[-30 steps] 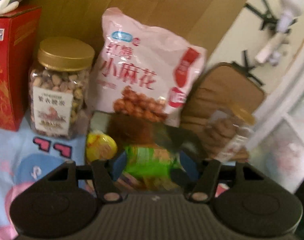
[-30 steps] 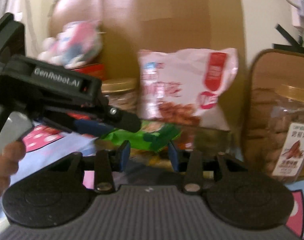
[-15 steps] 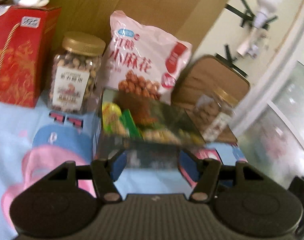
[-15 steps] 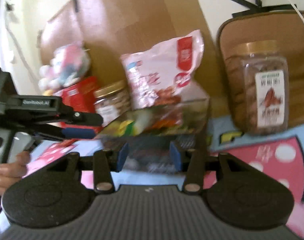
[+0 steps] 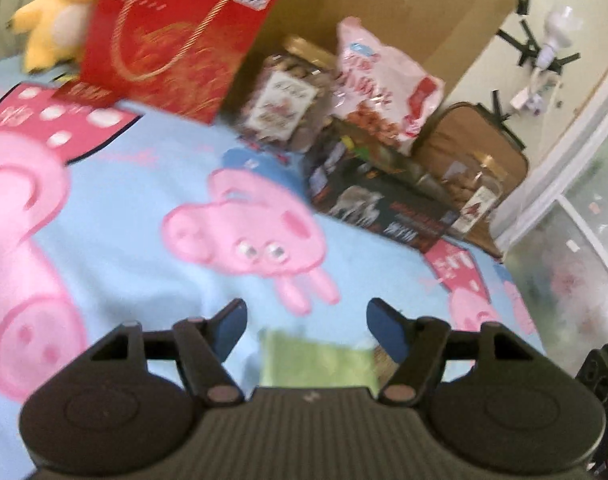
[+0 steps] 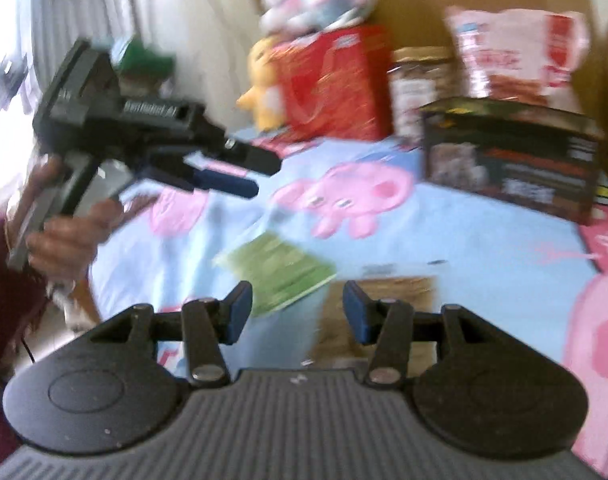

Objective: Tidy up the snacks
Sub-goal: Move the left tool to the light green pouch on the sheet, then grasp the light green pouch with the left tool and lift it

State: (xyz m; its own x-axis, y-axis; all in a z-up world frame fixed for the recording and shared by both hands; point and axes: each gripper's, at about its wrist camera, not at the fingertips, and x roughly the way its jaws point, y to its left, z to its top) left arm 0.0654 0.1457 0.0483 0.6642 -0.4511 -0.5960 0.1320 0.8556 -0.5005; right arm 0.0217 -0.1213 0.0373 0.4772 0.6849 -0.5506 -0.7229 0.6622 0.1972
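A dark snack box [image 5: 380,204] stands at the far side of the cartoon pig blanket [image 5: 144,200]; in the right wrist view the box [image 6: 512,160] is at the upper right. A green packet [image 5: 316,356] lies flat on the blanket under my left gripper [image 5: 308,326], whose jaws are opening with no pad touching it. My right gripper [image 6: 297,312] is also opening, low over the blanket. The green packet [image 6: 280,272] lies just ahead of its left finger and a brown packet [image 6: 384,292] under the gap, neither pressed. A hand [image 6: 68,236] holds the left gripper [image 6: 266,178] at the left.
Along the back stand a red gift bag [image 5: 172,40], a gold-lidded nut jar [image 5: 284,100], a pink snack bag [image 5: 380,92], a second jar [image 5: 480,196] and a brown cushion [image 5: 476,148] before cardboard [image 5: 384,0]. A yellow plush [image 5: 48,28] sits far left.
Both grippers have pulled back from the dark box, which now stands far off. Their jaws stand wider. The green and brown packets have come into view on the blanket.
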